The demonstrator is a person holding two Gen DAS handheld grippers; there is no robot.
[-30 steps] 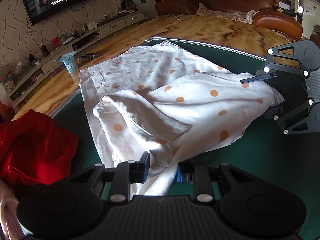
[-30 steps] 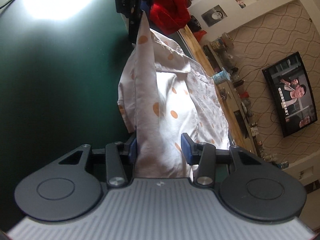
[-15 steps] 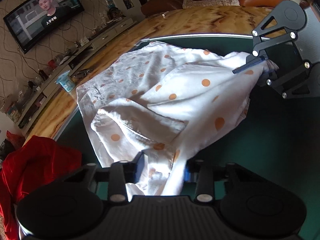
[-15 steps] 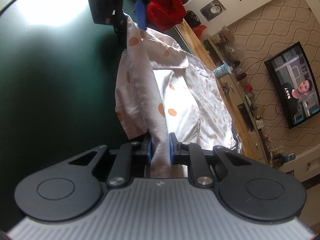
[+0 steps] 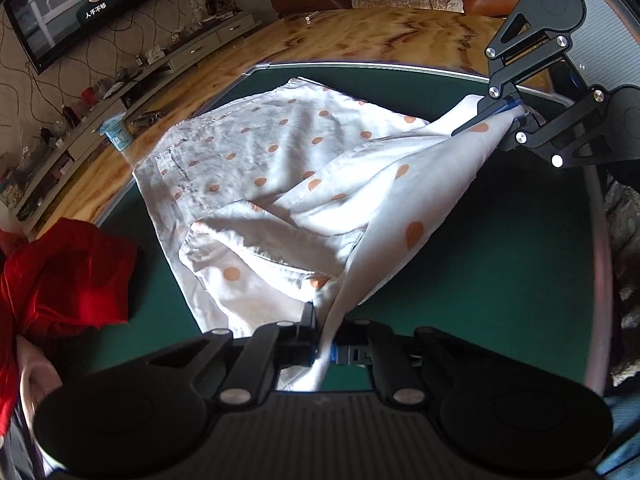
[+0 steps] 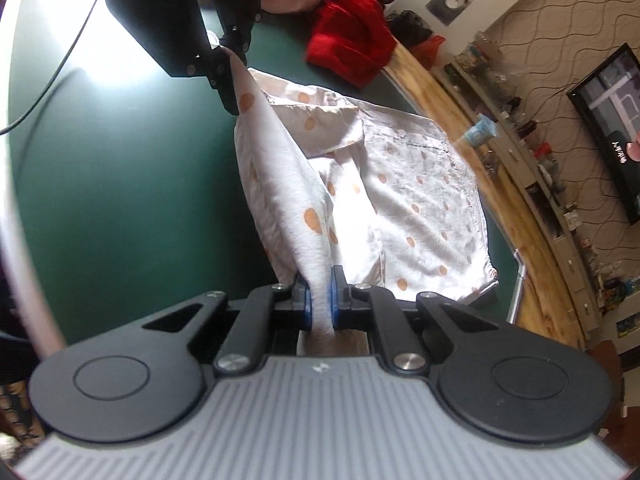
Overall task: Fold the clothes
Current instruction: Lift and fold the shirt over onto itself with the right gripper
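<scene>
white cotton-like fabric with orange dots, a shirt (image 5: 280, 168), is spread across a dark green mat (image 5: 500, 240) that is laid on a glossy wooden table (image 5: 360, 40). most of the shirt lies flat ahead of the left gripper (image 5: 325, 350), while one long edge is lifted off the mat and stretched taut between the two grippers.

the left gripper is seen pinched almost fully together, with a narrow bunch of the shirt's edge clamped between its blue pads. from there the raised fold runs up and to the right, to the right gripper (image 5: 510, 114), where the other end of the edge is gathered.

in the right wrist view the right gripper (image 6: 319, 304) is closing on a thick twist of the same fabric, which is pressed between both blue pads. beyond its fingertips the cloth rises as a ridge toward the left gripper (image 6: 230, 76) at the upper left, which appears to hold the far corner, though its fingertips are partly hidden by cloth.

a crumpled red garment (image 5: 68, 272) lies to the left of the left gripper, just apart from the shirt. a small blue-topped cup (image 5: 116, 132) stands on the wood beyond the mat, and a television (image 5: 80, 4) is mounted on the wall farther off.
</scene>
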